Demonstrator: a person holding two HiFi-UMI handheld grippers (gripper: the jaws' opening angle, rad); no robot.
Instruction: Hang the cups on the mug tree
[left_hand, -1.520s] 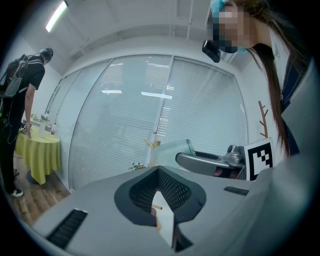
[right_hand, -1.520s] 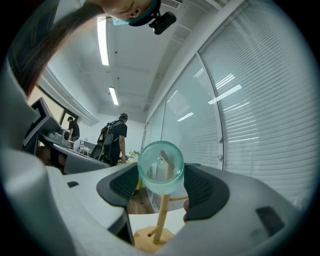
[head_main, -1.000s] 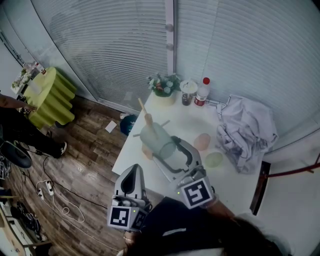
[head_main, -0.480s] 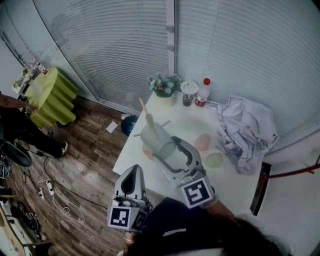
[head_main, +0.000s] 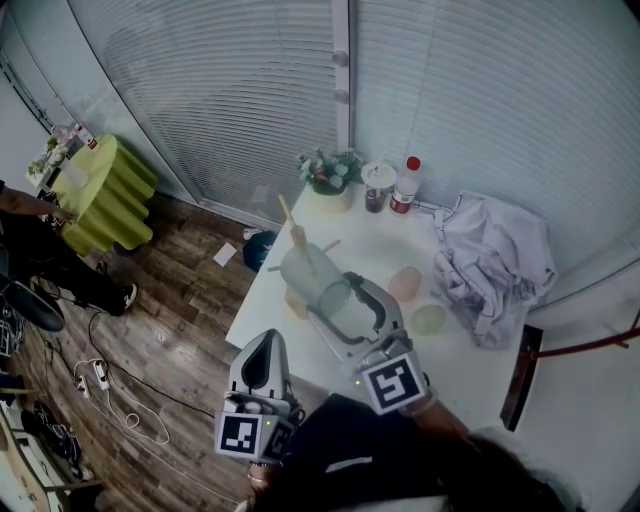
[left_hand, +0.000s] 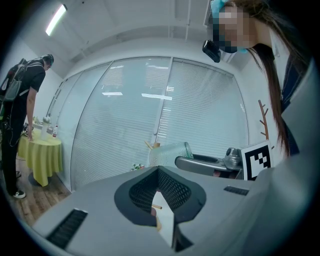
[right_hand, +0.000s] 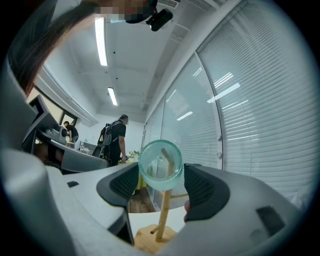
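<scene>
A wooden mug tree (head_main: 296, 243) stands near the left edge of the white table (head_main: 470, 375). My right gripper (head_main: 335, 296) is shut on a pale green translucent cup (head_main: 308, 276) and holds it tilted against the tree's post. In the right gripper view the cup (right_hand: 160, 165) sits between the pads, with a peg showing through it above the post (right_hand: 163, 216) and base (right_hand: 149, 241). A pink cup (head_main: 404, 283) and a light green cup (head_main: 428, 319) lie on the table to the right. My left gripper (head_main: 263, 352) hangs shut and empty off the table's front left corner.
A crumpled white cloth (head_main: 492, 262) fills the table's right side. At the back stand a flower pot (head_main: 329, 178), a jar (head_main: 377, 185) and a red-capped bottle (head_main: 405, 184). Blinds close off the back. A person (head_main: 40, 255) stands by a green-draped table (head_main: 102, 192) far left.
</scene>
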